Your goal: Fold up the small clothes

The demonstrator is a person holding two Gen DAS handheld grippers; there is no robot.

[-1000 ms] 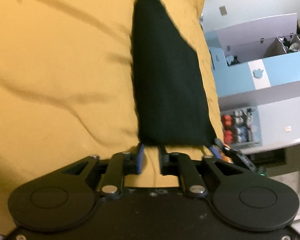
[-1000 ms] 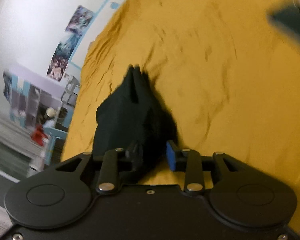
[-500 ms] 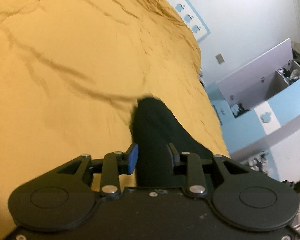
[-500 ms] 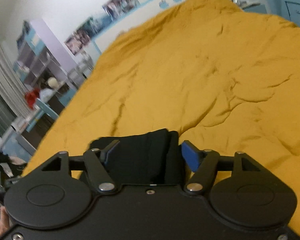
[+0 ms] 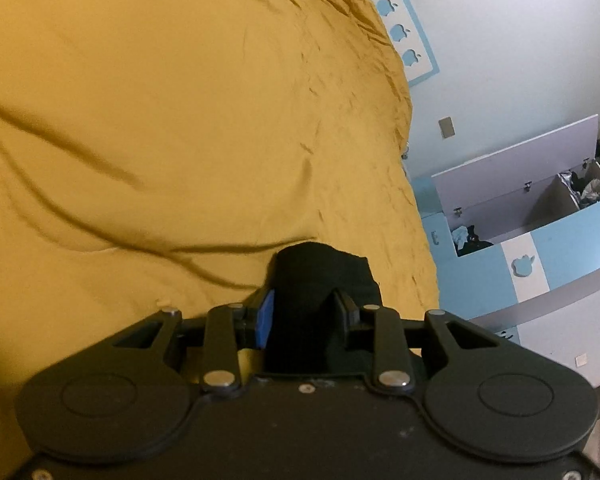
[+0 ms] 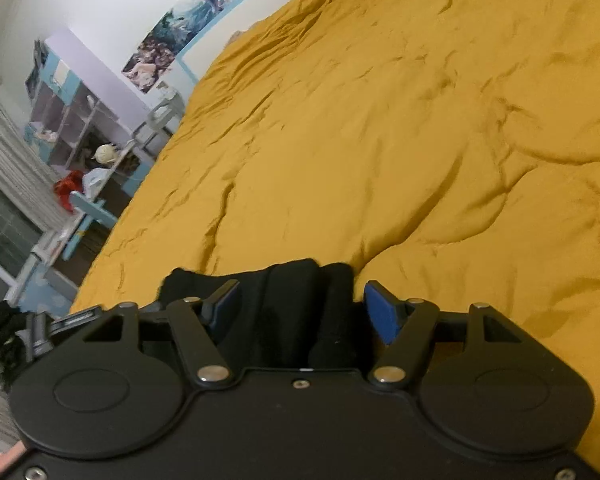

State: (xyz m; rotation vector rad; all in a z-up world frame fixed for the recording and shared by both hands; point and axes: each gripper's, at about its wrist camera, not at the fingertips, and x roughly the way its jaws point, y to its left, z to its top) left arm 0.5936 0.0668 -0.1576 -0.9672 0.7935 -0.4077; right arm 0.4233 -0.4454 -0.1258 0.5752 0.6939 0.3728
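A small black garment (image 5: 320,280) lies folded on the yellow bedspread (image 5: 160,120) near the bed's edge. In the left wrist view my left gripper (image 5: 306,316) is open, with the garment lying between and under its fingers. In the right wrist view the same black garment (image 6: 296,300) sits bunched between the fingers of my right gripper (image 6: 300,308), which is open wide and not clamping it. The yellow bedspread (image 6: 380,120) stretches away beyond it.
A blue and white chest (image 5: 540,240) with its lid raised stands right of the bed in the left view. Shelves (image 6: 72,120), a small blue chair (image 6: 88,208) and wall posters (image 6: 180,32) lie left of the bed in the right view.
Both grippers have let go of the black garment and opened. It hung stretched out a second ago and now lies bunched on the bedspread. Both cameras have tilted up toward the room.
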